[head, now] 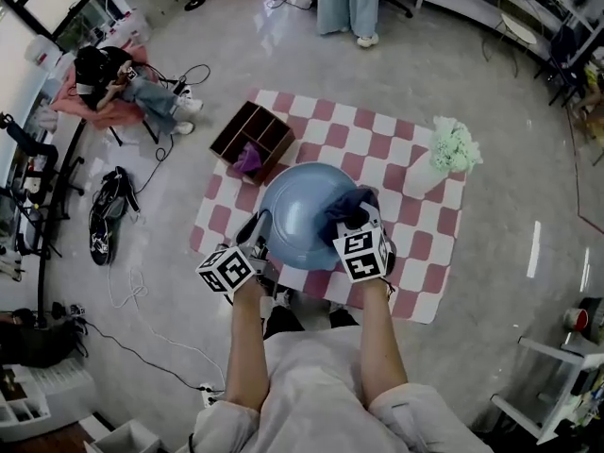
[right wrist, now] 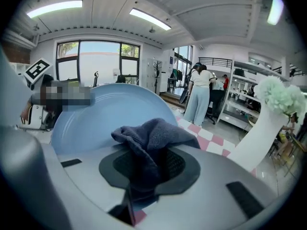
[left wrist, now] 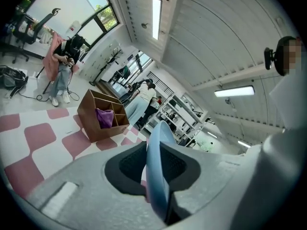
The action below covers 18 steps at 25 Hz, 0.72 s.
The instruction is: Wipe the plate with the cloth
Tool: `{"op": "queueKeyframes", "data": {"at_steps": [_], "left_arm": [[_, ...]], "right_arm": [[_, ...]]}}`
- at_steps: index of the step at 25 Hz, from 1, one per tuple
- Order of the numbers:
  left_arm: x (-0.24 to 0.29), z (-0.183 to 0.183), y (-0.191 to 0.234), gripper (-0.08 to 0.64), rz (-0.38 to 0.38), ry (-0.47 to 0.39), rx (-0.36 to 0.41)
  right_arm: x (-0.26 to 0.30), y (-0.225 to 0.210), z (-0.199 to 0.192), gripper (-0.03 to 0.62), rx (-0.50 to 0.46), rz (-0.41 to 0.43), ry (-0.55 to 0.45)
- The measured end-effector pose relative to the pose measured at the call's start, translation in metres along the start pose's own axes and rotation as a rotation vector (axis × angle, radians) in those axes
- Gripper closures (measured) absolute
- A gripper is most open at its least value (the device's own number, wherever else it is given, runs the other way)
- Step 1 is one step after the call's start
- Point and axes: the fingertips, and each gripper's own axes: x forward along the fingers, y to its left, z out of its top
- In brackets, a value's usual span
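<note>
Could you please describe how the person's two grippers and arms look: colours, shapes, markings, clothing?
Both the left gripper and the right gripper have smooth light grey bodies. Each carries a white cube printed with black square markers. The jaws are lined with black textured pads. The forearms are bare; the person wears a pale shirt with short sleeves. No cables show.

Pink-and-white checked bench (head: 415,253) carrying a brown compartmented box (head: 253,138), with a purple rag (head: 249,160) in 1 compartment. A white vase (head: 423,175) of pale green flowers (head: 455,145) stands well apart.
</note>
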Motion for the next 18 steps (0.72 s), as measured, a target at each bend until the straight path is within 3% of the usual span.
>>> {"op": "queueKeyframes", "data": {"at_steps": [7,12,18], "left_arm": [[0.025,-0.009,0.034,0.500,0.078,0.072,-0.041],[0.045,-0.036,0.051,0.502,0.104,0.171,-0.075],[0.067,-0.076,0.064,0.506,0.077,0.271,-0.158]], "right_arm": [[-0.014,0.013,-0.036,0.494,-0.013,-0.051,0.112],[-0.044,-0.010,-0.057,0.495,0.032,-0.192,0.169],[-0.084,-0.029,-0.083,0.495,0.123,-0.344,0.205]]}}
